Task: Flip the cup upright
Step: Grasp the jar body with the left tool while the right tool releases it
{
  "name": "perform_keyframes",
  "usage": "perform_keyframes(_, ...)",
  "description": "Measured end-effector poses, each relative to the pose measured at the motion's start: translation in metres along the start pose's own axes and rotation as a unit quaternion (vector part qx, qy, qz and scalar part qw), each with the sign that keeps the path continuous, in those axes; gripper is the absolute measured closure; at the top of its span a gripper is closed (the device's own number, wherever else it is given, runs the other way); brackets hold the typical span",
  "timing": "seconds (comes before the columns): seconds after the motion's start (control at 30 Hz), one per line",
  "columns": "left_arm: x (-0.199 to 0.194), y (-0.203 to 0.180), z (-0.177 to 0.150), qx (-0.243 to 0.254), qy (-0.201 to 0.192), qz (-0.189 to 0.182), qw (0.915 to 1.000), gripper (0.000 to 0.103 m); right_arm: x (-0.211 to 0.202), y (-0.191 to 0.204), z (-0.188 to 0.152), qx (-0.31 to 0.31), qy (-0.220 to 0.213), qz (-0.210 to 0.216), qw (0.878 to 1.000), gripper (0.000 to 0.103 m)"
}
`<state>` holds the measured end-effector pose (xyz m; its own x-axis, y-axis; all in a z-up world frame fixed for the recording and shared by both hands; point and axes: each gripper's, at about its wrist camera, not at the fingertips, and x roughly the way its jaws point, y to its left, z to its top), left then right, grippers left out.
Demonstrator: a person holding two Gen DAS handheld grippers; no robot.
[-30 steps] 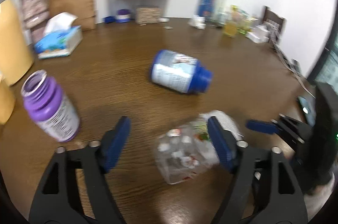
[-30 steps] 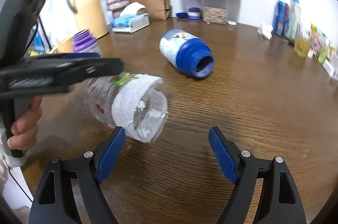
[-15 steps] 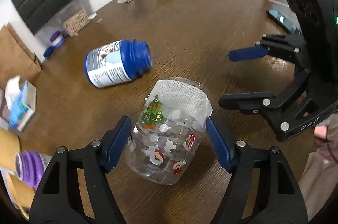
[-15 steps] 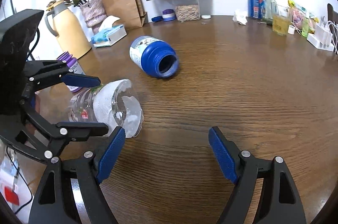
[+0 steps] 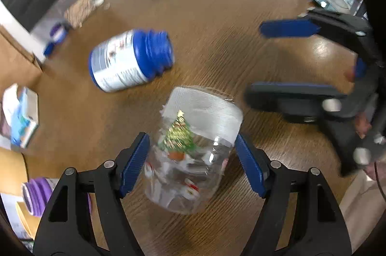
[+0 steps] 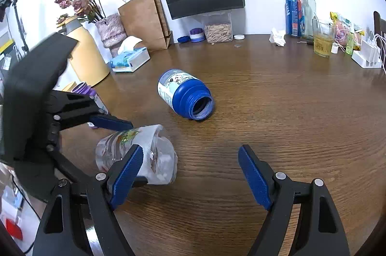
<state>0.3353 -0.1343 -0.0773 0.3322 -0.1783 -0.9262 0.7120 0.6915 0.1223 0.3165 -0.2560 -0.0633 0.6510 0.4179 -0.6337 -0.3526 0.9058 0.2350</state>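
Clear plastic cup [image 5: 190, 157] w/ xmas-tree print sits between our left gripper [image 5: 193, 166] pads, near centre of the left wrist view. It's tilted, white-wrapped end pointing far. Pads flank the cup's sides, but blur is too heavy to tell if they actually clamp it or just bracket it. In the right wrist view the same cup [image 6: 135, 154] lies slanted at near left, open mouth toward the cam, low over the brown wood table [image 6: 277, 111]; can't tell if it touches.

Our right gripper [image 6: 190, 176] is spread wide, nothing between the fingers, just right of the cup.

Blue bottle [image 6: 184, 94] lies on its side mid-table, mouth open, apart from the cup. Purple bottle [image 5: 36, 195] at near left, tissue box [image 6: 129, 59] and paper bag [image 6: 144, 19] at far left.
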Motion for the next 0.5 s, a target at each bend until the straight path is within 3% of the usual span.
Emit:
perform_keyframes(0.17,0.005,0.010,-0.005,-0.026,-0.017,0.005,0.9995,0.041,0.001,0.000,-0.002,-0.003,0.006,-0.002,1.000,0.018)
perform_keyframes(0.27,-0.005,0.015,-0.006,-0.030,-0.043,0.031,0.9981,0.041,0.004,0.000,0.001,0.003,0.010,0.007,1.000,0.018)
perform_keyframes(0.5,-0.052,0.039,0.014,-0.012,-0.136,0.076,0.9878,0.041,0.004,0.003,0.042,0.047,-0.025,0.095,0.994,0.018)
